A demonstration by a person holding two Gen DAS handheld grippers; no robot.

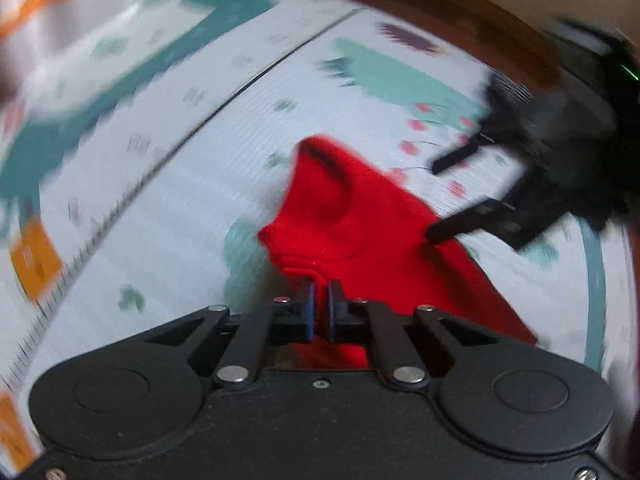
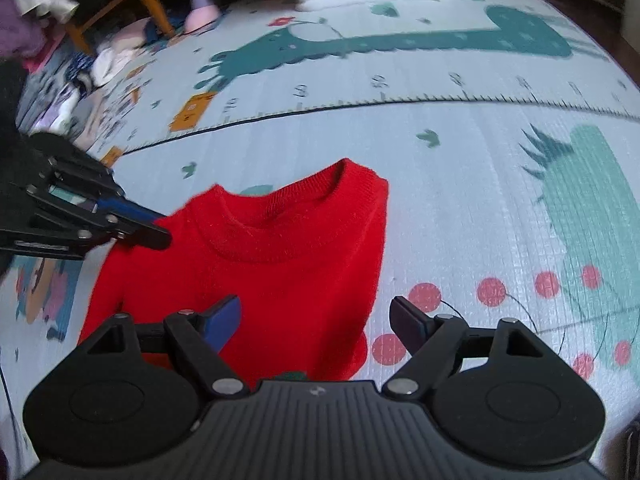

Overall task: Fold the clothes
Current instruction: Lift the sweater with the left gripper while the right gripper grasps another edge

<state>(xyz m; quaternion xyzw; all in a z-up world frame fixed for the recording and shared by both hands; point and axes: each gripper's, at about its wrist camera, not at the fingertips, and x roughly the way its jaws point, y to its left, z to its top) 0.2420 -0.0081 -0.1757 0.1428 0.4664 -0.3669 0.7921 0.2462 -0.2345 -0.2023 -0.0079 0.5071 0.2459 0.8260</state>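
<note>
The left wrist view looks steeply down along the left gripper (image 1: 320,286), close above the near edge of a red knitted sweater (image 1: 344,216) on a pale printed foam play mat (image 1: 168,200); it is blurred. The right wrist view looks down along the right gripper (image 2: 316,320), close over the same garment's lower part. Both views share the sweater and the mat's ruler line, and each sees the other gripper at its side.

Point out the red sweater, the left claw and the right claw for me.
red sweater (image 2: 280,264): right wrist view, on the chest below the collar.
left claw (image 1: 320,304): left wrist view, between its closed fingertips, pinching the sweater.
right claw (image 2: 316,320): right wrist view, midway between its spread fingertips.
</note>
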